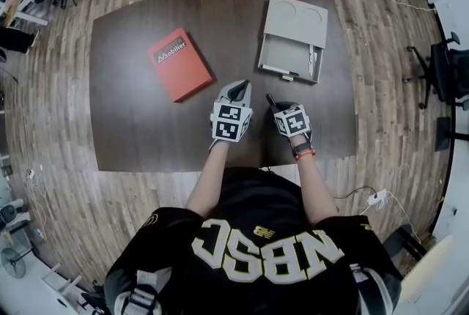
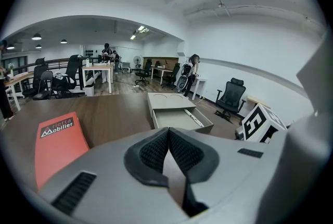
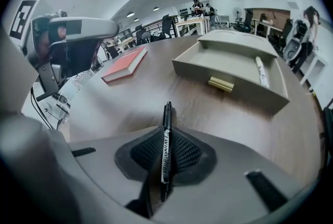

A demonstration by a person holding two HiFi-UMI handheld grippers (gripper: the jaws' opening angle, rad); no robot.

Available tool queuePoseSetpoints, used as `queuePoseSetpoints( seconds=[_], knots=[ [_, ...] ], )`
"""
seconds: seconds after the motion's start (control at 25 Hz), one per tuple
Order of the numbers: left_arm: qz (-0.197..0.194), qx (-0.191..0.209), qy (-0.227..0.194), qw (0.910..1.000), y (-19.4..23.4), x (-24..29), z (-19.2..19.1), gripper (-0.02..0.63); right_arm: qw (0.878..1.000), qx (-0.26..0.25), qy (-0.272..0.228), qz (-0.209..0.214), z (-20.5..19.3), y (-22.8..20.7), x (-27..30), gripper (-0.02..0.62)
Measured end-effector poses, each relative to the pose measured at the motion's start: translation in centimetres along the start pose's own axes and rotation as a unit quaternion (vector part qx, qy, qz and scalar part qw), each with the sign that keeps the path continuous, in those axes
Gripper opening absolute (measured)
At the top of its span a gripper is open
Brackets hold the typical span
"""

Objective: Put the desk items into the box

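A slim black pen (image 3: 166,137) with white lettering is pinched between the pads of my right gripper (image 3: 165,151), its tip pointing out over the dark table (image 3: 130,103). In the head view that right gripper (image 1: 272,102) sits near the table's front edge, with the pen (image 1: 270,98) sticking out ahead of it. The grey box (image 1: 294,39) lies beyond with its drawer (image 3: 234,69) pulled out; a white pen (image 3: 260,72) lies inside it. My left gripper (image 2: 168,151) is shut with nothing in it, hovering beside the right one (image 1: 237,92).
A red book (image 1: 178,63) lies on the table's left half, also the red book (image 2: 56,142) in the left gripper view. Office chairs (image 1: 447,72) stand on the wooden floor to the right. Desks and people are far back in the room.
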State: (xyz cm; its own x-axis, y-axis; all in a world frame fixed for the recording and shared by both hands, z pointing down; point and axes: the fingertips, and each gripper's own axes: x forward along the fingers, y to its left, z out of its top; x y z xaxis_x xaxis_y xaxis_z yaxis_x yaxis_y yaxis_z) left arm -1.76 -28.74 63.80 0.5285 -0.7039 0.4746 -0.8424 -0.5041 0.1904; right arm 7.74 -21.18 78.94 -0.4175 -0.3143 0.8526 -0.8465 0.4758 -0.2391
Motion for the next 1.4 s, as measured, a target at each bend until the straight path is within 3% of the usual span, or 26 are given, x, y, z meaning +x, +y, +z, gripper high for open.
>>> queuePoseSetpoints(
  seconds=[0.36,0.96,1.4],
  knots=[
    [0.001,-0.004,-0.002,1.0,0.0,0.1,0.1,0.015,0.998,0.037,-0.029,0.046,2.8,0.8,-2.2,0.052],
    [0.012,-0.016,-0.006,0.9998,1.4,0.8,1.1,0.015,0.996,-0.054,-0.018,0.076,8.3,-2.9,-4.9,0.054],
    [-0.014,-0.014,-0.003,0.9998,-0.4,2.5,2.1,0.015,0.988,-0.146,0.012,0.043,12.6,-9.1,-3.1,0.054]
  ],
)
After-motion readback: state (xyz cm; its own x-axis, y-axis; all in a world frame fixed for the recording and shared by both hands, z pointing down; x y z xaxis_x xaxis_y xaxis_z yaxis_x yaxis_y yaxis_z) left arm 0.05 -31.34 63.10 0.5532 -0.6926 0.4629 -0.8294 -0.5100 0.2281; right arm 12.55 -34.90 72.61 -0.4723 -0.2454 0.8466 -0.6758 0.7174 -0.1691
